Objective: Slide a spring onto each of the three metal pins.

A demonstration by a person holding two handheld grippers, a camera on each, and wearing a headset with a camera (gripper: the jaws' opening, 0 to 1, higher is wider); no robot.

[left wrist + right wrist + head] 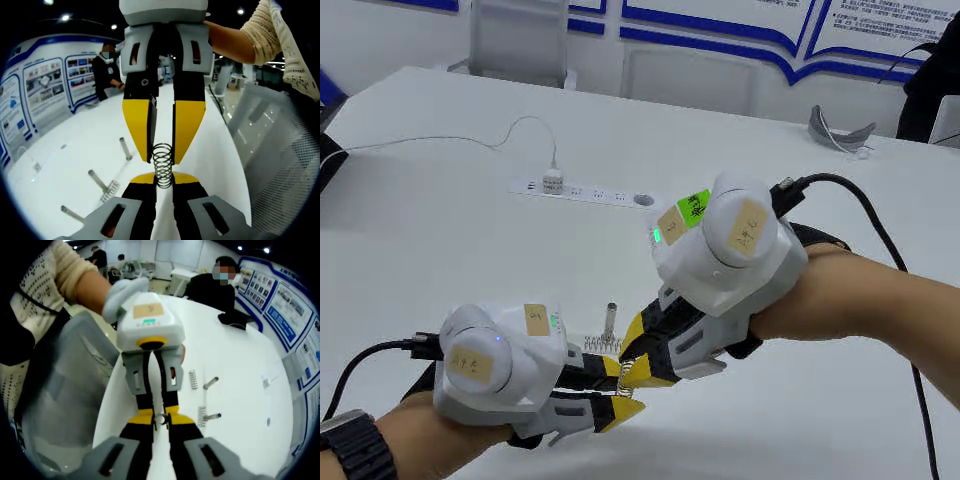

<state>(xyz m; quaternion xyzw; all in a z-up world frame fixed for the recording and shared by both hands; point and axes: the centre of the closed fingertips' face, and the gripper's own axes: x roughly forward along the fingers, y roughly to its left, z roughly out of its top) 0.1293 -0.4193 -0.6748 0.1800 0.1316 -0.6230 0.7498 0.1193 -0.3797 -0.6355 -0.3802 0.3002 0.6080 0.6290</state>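
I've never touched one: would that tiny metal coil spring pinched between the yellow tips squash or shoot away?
Likely squashy and light: the tiny metal coil spring is thin, open wire. Its round coils could roll or flick free.

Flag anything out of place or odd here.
One spring is pinched by the left gripper and right gripper at once, tip to tip. Two loose springs lie on the table beside the pins, not on them.

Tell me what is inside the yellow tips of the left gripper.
A small coiled metal spring, its lower end between the tips of the left gripper. The right gripper holds its upper end. How deep the spring reaches is covered by the tips.
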